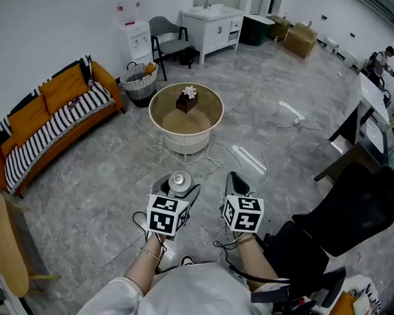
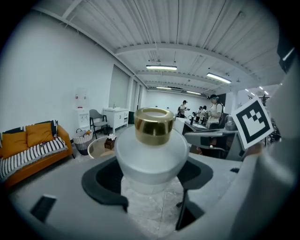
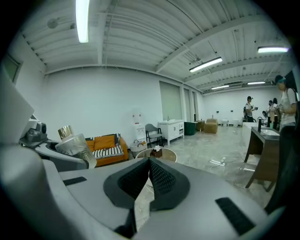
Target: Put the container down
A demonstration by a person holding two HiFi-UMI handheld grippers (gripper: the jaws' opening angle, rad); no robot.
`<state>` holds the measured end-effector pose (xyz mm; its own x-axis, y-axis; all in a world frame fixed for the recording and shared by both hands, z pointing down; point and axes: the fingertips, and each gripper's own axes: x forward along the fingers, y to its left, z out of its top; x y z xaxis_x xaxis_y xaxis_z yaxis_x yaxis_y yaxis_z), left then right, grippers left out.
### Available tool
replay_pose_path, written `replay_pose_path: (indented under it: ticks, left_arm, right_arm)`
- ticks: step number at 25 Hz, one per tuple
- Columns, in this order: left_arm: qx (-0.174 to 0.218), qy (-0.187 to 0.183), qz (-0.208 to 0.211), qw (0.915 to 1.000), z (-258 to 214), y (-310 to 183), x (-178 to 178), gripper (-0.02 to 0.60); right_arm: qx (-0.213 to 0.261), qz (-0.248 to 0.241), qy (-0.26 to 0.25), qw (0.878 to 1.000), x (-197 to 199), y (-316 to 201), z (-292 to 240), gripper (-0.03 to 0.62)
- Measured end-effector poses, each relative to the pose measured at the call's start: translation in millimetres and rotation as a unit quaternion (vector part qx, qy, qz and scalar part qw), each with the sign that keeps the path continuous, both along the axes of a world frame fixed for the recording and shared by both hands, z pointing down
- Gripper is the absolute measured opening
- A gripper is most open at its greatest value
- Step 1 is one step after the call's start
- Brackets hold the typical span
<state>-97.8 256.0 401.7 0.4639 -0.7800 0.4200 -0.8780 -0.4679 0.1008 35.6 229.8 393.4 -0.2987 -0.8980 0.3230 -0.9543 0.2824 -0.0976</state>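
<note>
The container (image 1: 180, 182) is a frosted glass bottle with a gold cap, held upright above the floor. In the left gripper view the container (image 2: 151, 150) fills the gap between the dark pads, and my left gripper (image 2: 151, 177) is shut on its body. My left gripper (image 1: 179, 190) sits at the lower middle of the head view. Just to its right, my right gripper (image 1: 237, 183) is level with it. Its pads meet with nothing between them in the right gripper view, so my right gripper (image 3: 149, 172) is shut. The container (image 3: 75, 143) shows at that view's left.
A round low table (image 1: 156, 116) stands ahead, with a small brown box (image 1: 187, 99) topped by a flower on it. An orange striped sofa (image 1: 49, 129) lies left, a black office chair (image 1: 350, 217) right. Cables (image 1: 250, 160) run over the floor. A basket (image 1: 138, 84) and grey chair (image 1: 167, 42) stand beyond.
</note>
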Motion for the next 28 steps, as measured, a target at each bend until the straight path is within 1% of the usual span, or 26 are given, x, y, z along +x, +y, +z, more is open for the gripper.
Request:
replay_pose_path:
  ticks: [9, 14, 20, 28]
  left_arm:
    - [-0.003, 0.007, 0.012, 0.9999, 2.3, -35.5, -6.1, 0.334]
    - [-0.003, 0.011, 0.017, 0.9998, 10.2, -70.6, 0.1, 0.334]
    - [-0.006, 0.007, 0.033, 0.9994, 17.9, -127.1, 15.4, 0.334]
    - [-0.006, 0.003, 0.041, 0.9991, 8.8, -208.9, 32.6, 0.334]
  right_arm:
    - [-0.017, 0.028, -0.007, 0.999, 7.2, -23.8, 9.7, 0.025]
    - [-0.024, 0.039, -0.007, 0.999, 15.8, -51.9, 20.0, 0.025]
    - [-0.031, 0.063, -0.011, 0.997, 37.5, -102.3, 29.6, 0.025]
    - [-0.026, 0.064, -0.007, 0.998, 50.0, -188.3, 13.8, 0.025]
